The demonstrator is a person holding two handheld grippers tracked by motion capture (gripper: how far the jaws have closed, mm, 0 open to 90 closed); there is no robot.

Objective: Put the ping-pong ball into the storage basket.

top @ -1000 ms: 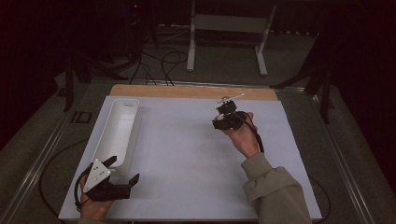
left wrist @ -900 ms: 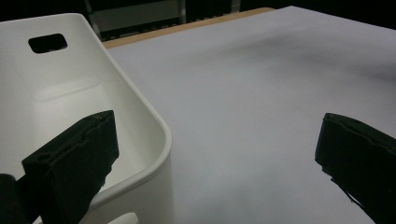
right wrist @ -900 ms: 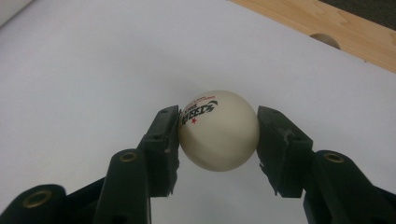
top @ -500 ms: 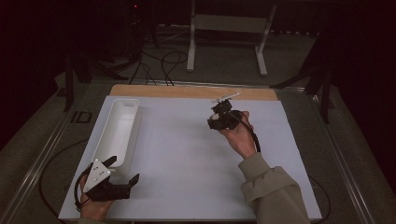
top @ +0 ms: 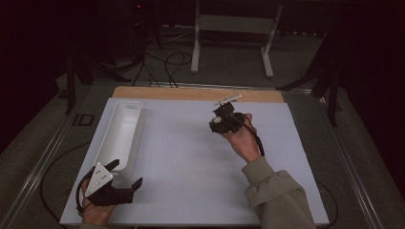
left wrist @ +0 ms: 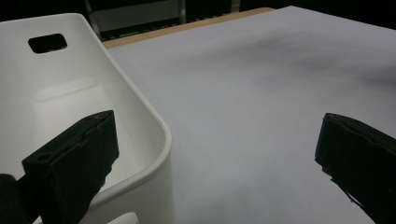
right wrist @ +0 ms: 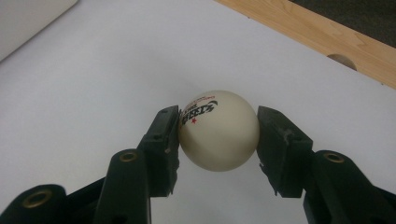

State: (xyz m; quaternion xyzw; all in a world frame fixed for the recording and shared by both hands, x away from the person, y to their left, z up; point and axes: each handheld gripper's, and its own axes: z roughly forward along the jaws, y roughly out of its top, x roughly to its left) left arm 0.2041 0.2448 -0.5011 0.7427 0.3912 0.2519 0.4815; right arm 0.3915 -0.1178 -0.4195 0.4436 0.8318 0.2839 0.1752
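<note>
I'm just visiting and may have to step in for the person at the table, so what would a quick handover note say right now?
Right gripper: jaws shut on a white ping-pong ball with red and black print, held above the white table sheet towards its far side.
Left gripper: jaws open and empty, at the near left corner, beside the near end of the long white tray.
Done: the ball is gripped and off the table.
Left: the ball is not yet in the tray, which looks empty as far as can be seen. Probably the next step is to carry it across and release it there, though that is a guess.
</note>
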